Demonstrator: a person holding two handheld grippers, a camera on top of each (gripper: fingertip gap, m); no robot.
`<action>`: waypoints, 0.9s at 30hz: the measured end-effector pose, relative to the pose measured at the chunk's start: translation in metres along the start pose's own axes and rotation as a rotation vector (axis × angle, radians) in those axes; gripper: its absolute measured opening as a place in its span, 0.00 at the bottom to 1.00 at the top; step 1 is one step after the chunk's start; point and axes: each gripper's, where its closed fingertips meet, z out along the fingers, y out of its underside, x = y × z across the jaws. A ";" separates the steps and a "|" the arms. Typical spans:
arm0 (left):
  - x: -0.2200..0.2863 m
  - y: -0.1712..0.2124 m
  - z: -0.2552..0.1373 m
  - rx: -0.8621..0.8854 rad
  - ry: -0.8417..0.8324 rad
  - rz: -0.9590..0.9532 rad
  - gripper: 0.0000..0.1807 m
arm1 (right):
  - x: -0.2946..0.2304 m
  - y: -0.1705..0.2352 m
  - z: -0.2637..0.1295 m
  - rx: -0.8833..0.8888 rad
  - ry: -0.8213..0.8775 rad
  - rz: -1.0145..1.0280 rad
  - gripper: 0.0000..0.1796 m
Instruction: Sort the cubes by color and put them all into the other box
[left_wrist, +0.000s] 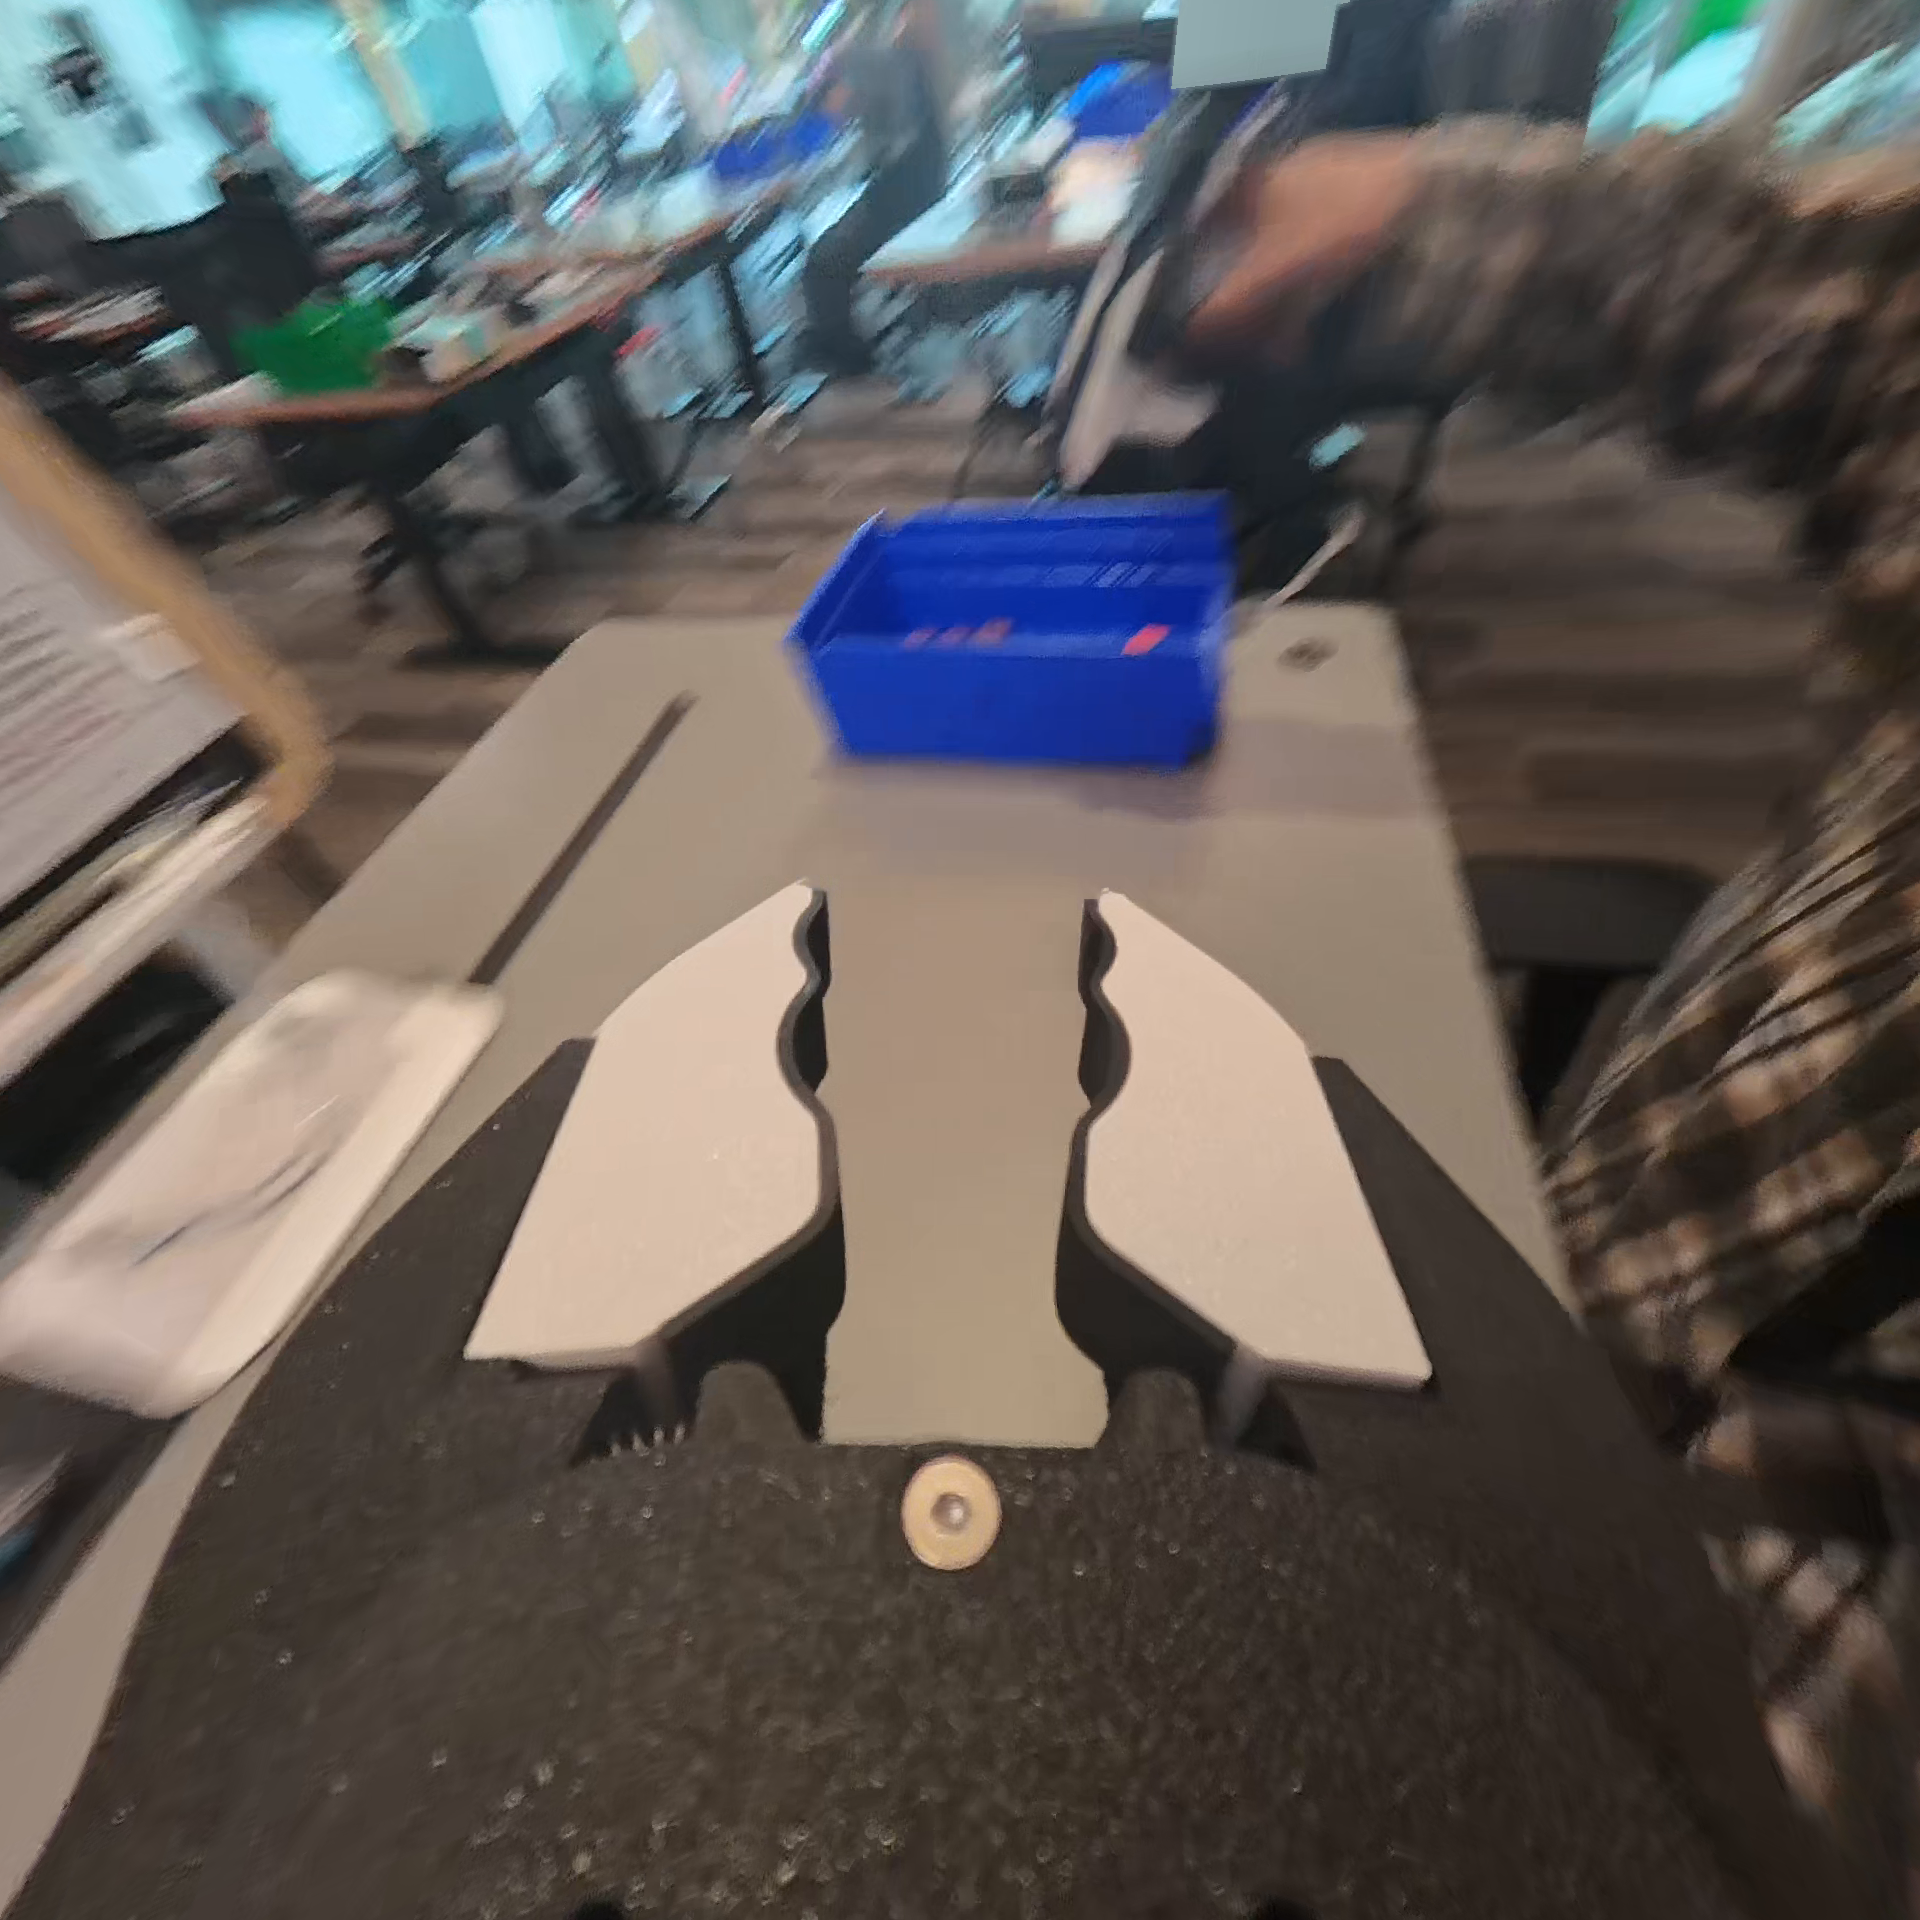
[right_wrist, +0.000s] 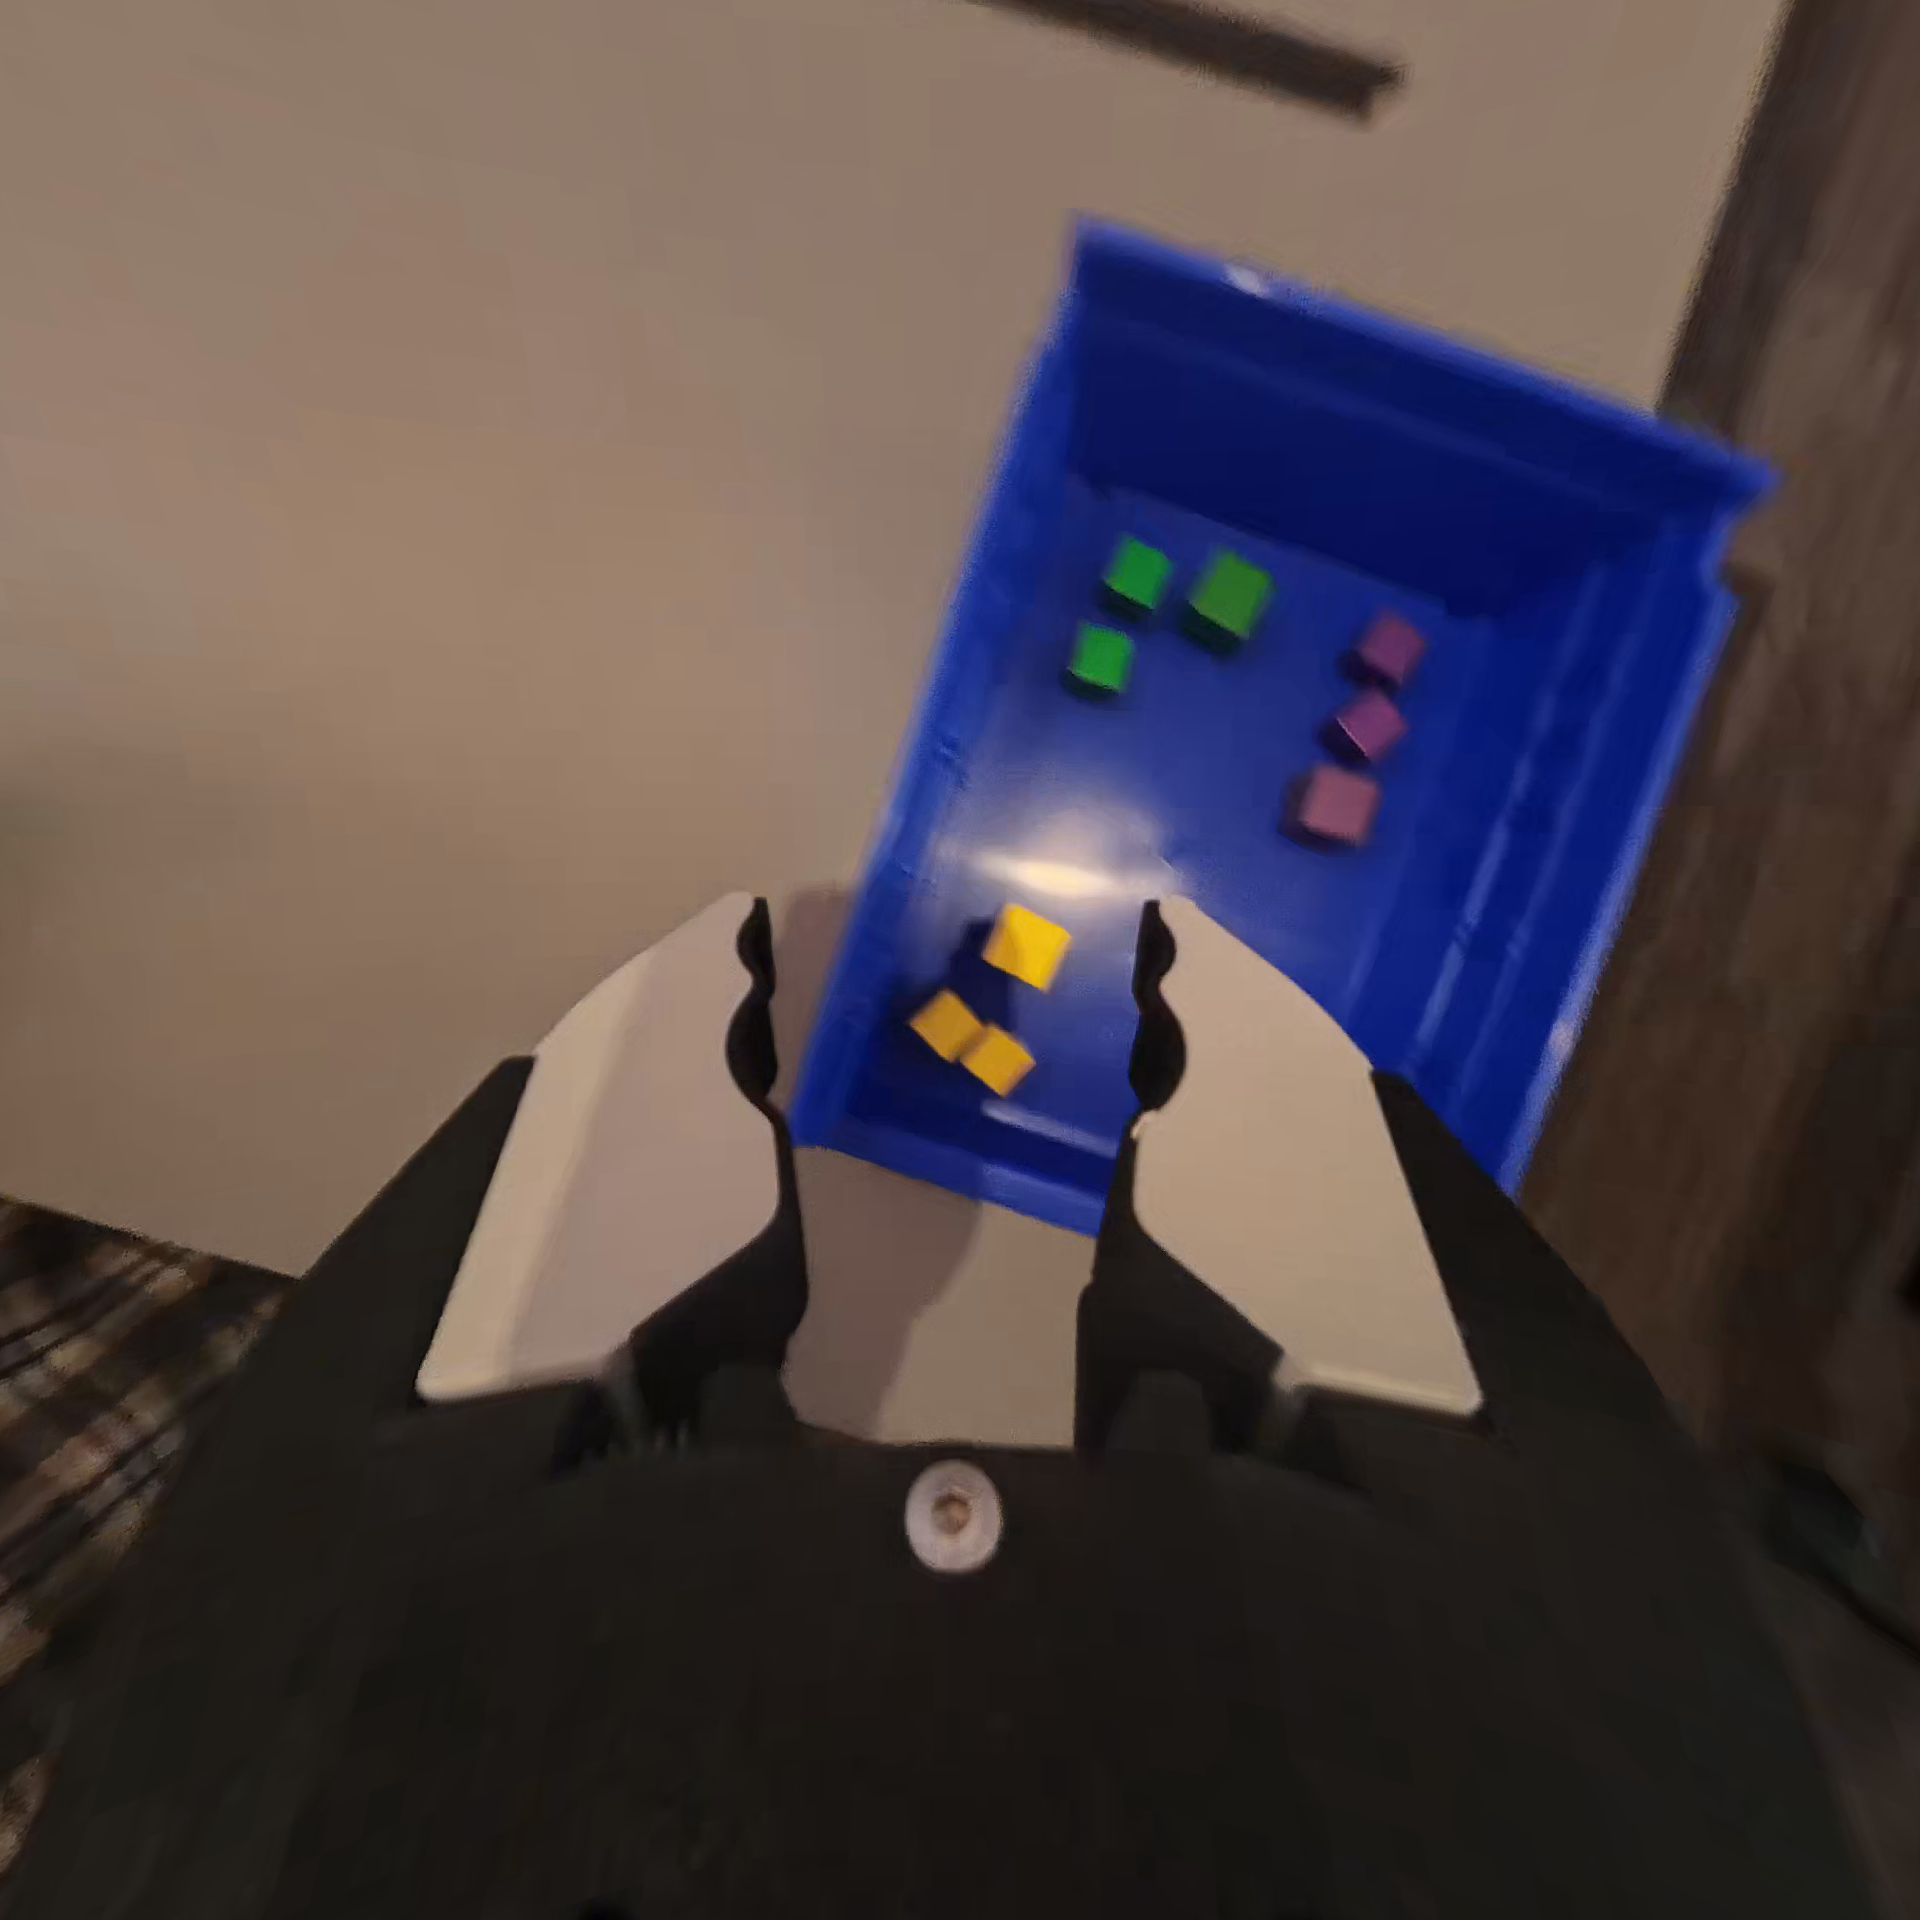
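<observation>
over the box (right_wrist: 1496, 790) i'm hovering my right gripper (right_wrist: 951, 920), wide and empty; yellow cubes (right_wrist: 1023, 943), green, purple lying grouped inside. i'm judging: any next drop should stay low, beside matching colour.

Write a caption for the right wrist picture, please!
Open right gripper above a blue box holding green, purple and yellow cubes.

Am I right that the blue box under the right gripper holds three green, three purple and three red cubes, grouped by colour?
Not quite: the third group is yellow cubes, not red, as the right wrist view shows. The blue box does hold three green cubes and three purple cubes, grouped by colour.
</observation>
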 end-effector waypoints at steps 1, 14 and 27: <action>-0.009 0.005 -0.016 -0.034 -0.047 0.000 0.26 | -0.018 -0.007 -0.004 0.048 -0.040 -0.030 0.38; -0.124 0.188 -0.272 -0.551 -0.312 -0.208 0.25 | -0.184 -0.003 0.038 0.380 -0.552 -0.231 0.42; -0.165 0.316 -0.251 -0.820 -0.120 -0.022 0.27 | -0.241 -0.001 0.045 0.293 -0.577 -0.308 0.44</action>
